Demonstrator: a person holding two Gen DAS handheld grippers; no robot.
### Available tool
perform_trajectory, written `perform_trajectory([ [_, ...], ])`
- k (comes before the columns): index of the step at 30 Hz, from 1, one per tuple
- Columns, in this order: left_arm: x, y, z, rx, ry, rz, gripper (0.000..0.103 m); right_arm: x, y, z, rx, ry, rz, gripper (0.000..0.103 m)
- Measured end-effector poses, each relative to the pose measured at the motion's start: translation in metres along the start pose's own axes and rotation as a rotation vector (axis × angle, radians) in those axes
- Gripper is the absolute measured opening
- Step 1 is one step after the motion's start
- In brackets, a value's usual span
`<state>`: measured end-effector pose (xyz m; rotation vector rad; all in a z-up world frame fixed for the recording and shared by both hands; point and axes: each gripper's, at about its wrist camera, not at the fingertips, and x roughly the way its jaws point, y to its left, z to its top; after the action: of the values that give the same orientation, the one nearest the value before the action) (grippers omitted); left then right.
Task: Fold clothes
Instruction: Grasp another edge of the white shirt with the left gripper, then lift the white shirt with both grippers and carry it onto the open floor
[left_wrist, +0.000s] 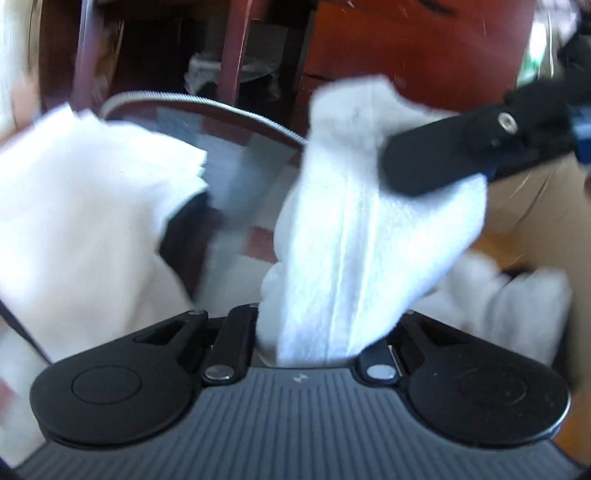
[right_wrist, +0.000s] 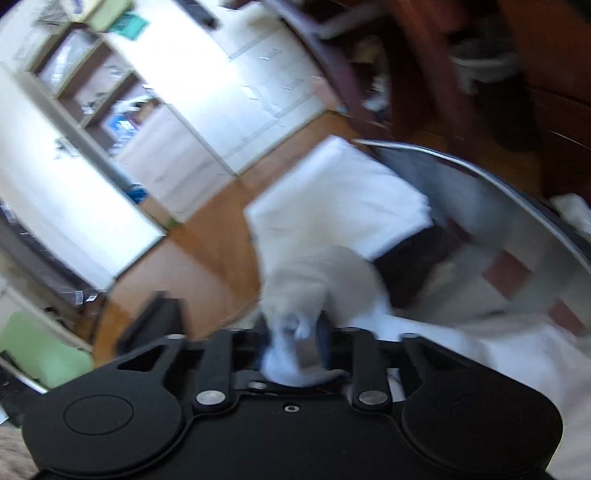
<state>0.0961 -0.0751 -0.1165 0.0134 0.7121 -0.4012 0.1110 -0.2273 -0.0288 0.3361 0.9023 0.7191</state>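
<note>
At the left edge of the left wrist view a stack of flat white folded cloth (left_wrist: 85, 192) lies on the round glass-topped table with a ribbed metal rim (left_wrist: 207, 105), a dark piece tucked under its near corner. Right of that, the small white terry towel with a raised centre seam (left_wrist: 362, 229) rises out of the left gripper (left_wrist: 317, 332). Its fingers are hidden under the cloth, but the towel bunches tightly where it enters, so it reads as clamped on the lower end. Further right, one black finger (left_wrist: 450, 155) of the right gripper (left_wrist: 417, 168) lies across the towel's upper edge — whether it presses the cloth or only overlaps it cannot be told here.

In the blurred right wrist view, cloth sits between that gripper's jaws, which appear parted rather than pinching.

The step in hand looks like the lift-and-spread of one towel, held off the table between both tools, before the first fold. The next move calls for the right gripper to get a firm pinch on the far corner — then both ends can be drawn level and the towel laid flat beside the stack.
</note>
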Motion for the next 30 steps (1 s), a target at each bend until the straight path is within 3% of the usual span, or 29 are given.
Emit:
perform_trajectory([
  [2, -0.001, -0.004, 0.000, 0.029, -0.005, 0.030, 0.014, -0.008, -0.013, -0.012, -0.017, -0.002, -0.125, 0.066],
  [5, -0.003, -0.008, 0.005, 0.051, -0.024, 0.050, 0.014, -0.019, -0.026, -0.029, -0.089, 0.023, -0.329, 0.068],
  [7, -0.004, -0.013, 0.004, 0.102, -0.050, 0.071, 0.014, -0.022, -0.031, -0.036, -0.153, 0.055, -0.450, 0.076],
  [8, -0.007, -0.015, 0.004, 0.124, -0.059, 0.076, 0.014, -0.019, -0.036, -0.039, -0.164, 0.085, -0.501, 0.087],
  [13, -0.024, -0.032, 0.007, 0.208, -0.083, 0.060, 0.014, 0.019, -0.082, -0.071, -0.134, 0.289, -0.688, 0.097],
  [15, -0.030, -0.043, 0.010, 0.249, -0.093, 0.060, 0.014, 0.021, -0.099, -0.084, -0.019, 0.294, -0.620, 0.092],
  [16, -0.034, -0.048, 0.009, 0.281, -0.102, 0.071, 0.014, 0.020, -0.105, -0.089, 0.043, 0.281, -0.568, 0.071],
  [17, -0.039, -0.053, 0.009, 0.312, -0.116, 0.086, 0.014, 0.017, -0.107, -0.091, 0.077, 0.264, -0.531, 0.033],
  [18, -0.042, -0.057, 0.010, 0.338, -0.132, 0.098, 0.014, 0.012, -0.103, -0.091, 0.081, 0.241, -0.512, 0.020],
  [22, -0.068, -0.057, 0.029, 0.309, -0.199, 0.091, 0.014, -0.025, -0.066, -0.083, 0.009, 0.098, -0.526, 0.014],
  [30, -0.151, -0.049, 0.078, 0.255, -0.458, 0.103, 0.014, -0.134, 0.039, -0.035, -0.107, -0.181, -0.230, 0.012],
])
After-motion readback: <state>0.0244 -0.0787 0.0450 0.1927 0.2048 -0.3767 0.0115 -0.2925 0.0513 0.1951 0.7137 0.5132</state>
